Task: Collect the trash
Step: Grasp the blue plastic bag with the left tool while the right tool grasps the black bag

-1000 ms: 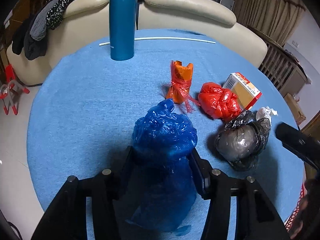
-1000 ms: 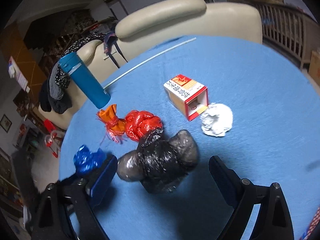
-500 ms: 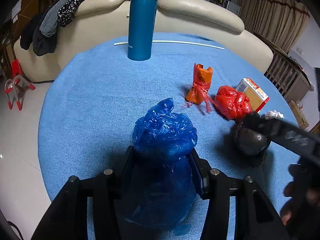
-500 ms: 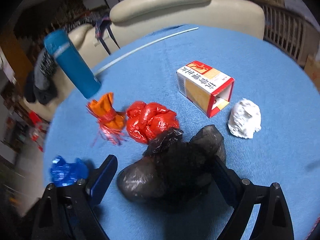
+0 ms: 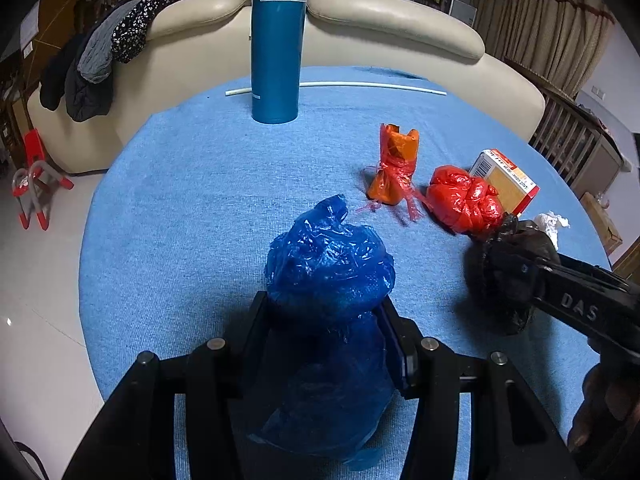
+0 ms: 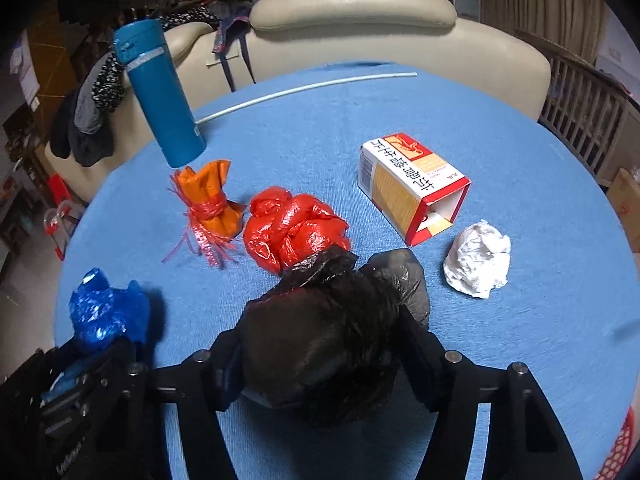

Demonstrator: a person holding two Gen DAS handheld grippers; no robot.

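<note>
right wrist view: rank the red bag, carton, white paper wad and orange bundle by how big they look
1. carton
2. red bag, nearly the carton's size, so that order is unsure
3. orange bundle
4. white paper wad, close to the bundle; it sits nearer the camera, so its true size is unsure

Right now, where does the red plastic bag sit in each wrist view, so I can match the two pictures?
Left wrist: red plastic bag at right of centre, in front of the carton.
Right wrist: red plastic bag at centre, just beyond the black bag.
Shared landmark: the teal bottle, upright at the far side.
</note>
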